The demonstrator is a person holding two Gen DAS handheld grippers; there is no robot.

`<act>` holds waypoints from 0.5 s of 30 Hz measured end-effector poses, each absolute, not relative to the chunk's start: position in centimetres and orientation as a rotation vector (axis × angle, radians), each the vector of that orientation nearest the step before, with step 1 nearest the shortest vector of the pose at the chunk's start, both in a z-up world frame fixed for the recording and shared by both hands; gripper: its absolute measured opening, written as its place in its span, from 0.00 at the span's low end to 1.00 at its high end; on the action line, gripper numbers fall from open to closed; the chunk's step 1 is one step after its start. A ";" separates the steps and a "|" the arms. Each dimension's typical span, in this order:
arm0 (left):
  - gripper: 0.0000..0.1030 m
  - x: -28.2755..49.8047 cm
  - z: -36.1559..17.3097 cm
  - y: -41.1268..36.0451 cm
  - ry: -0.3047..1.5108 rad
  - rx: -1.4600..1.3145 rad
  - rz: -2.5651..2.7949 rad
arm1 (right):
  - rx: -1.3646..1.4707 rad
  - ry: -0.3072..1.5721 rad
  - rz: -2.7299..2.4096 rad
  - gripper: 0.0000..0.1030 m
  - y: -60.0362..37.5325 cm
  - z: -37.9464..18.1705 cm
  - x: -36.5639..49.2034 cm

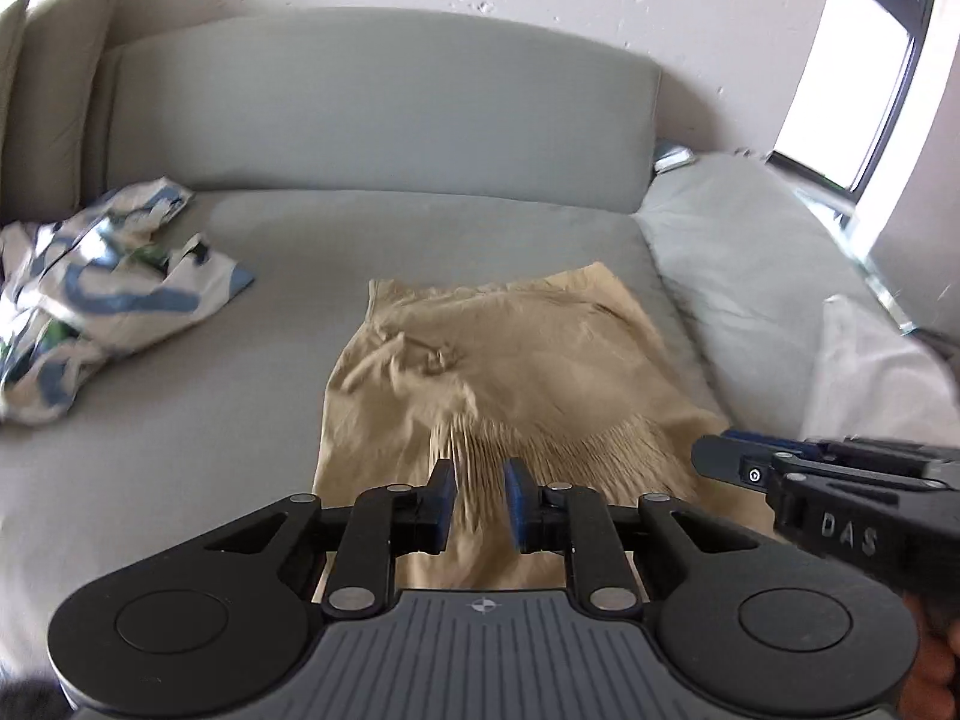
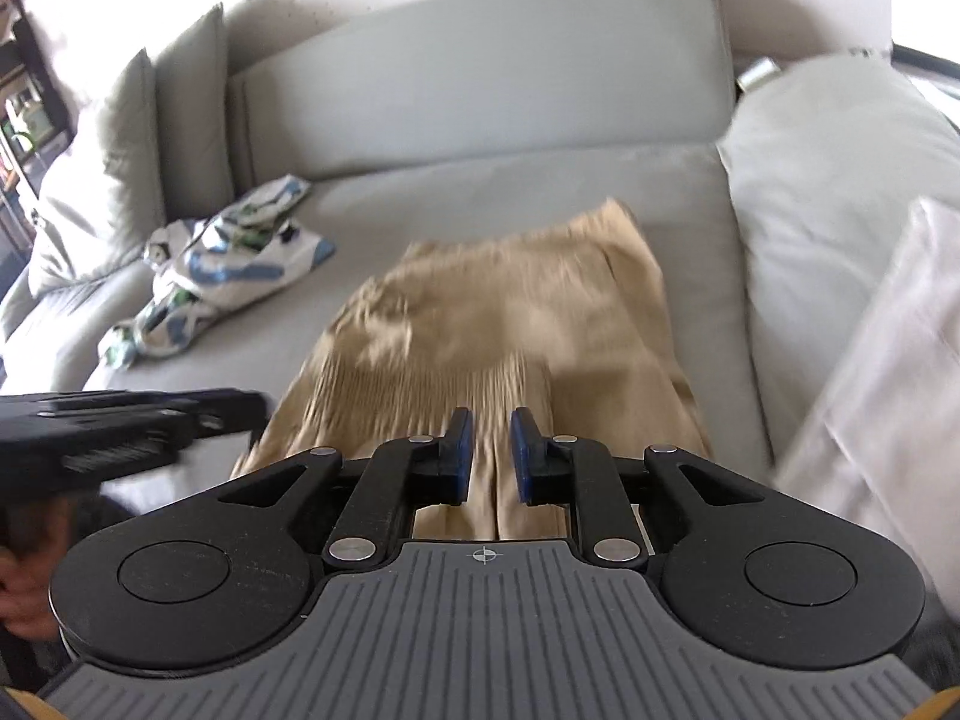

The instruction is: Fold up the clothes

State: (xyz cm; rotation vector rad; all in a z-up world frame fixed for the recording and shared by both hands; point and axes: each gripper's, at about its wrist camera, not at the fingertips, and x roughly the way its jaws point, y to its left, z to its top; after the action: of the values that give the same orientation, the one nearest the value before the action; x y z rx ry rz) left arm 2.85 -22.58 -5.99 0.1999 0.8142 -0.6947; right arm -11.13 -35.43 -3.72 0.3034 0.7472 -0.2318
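A tan garment [image 1: 510,360] with a gathered waistband lies spread on the grey sofa seat [image 1: 180,450], the band at the near edge. My left gripper [image 1: 480,492] hovers over that band, its blue pads [image 1: 445,501] a little apart, and I see no cloth pinched between them. My right gripper [image 1: 711,459] enters from the right beside the garment's near right corner. In the right wrist view the right gripper [image 2: 491,456] is open over the tan garment [image 2: 510,312] with nothing between its pads. There the left gripper [image 2: 252,411] sits at the garment's left edge.
A crumpled white, blue and green patterned garment [image 1: 90,300] lies on the seat at the left [image 2: 228,264]. A grey pillow [image 1: 750,276] and a white cloth [image 1: 870,372] border the right side. The sofa back [image 1: 390,108] and cushions [image 2: 180,120] stand behind.
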 end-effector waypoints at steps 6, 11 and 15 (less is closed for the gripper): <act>0.33 5.9 -10.5 -23.8 0.936 0.241 -0.643 | 0.271 0.904 -0.256 0.29 -37.0 -9.0 -5.7; 0.39 5.4 -4.2 -20.2 1.020 0.145 -0.733 | 0.462 0.879 -0.194 0.34 -39.6 -4.5 -7.3; 0.46 5.9 -0.1 -18.6 1.004 0.024 -0.843 | 0.622 0.796 -0.133 0.50 -42.6 0.4 -10.5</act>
State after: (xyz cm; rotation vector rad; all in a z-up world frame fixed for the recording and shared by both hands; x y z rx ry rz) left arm 5.93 -18.58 -0.07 0.0238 1.0037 -0.8433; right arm -10.51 -42.64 0.40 0.6223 0.7959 -0.1326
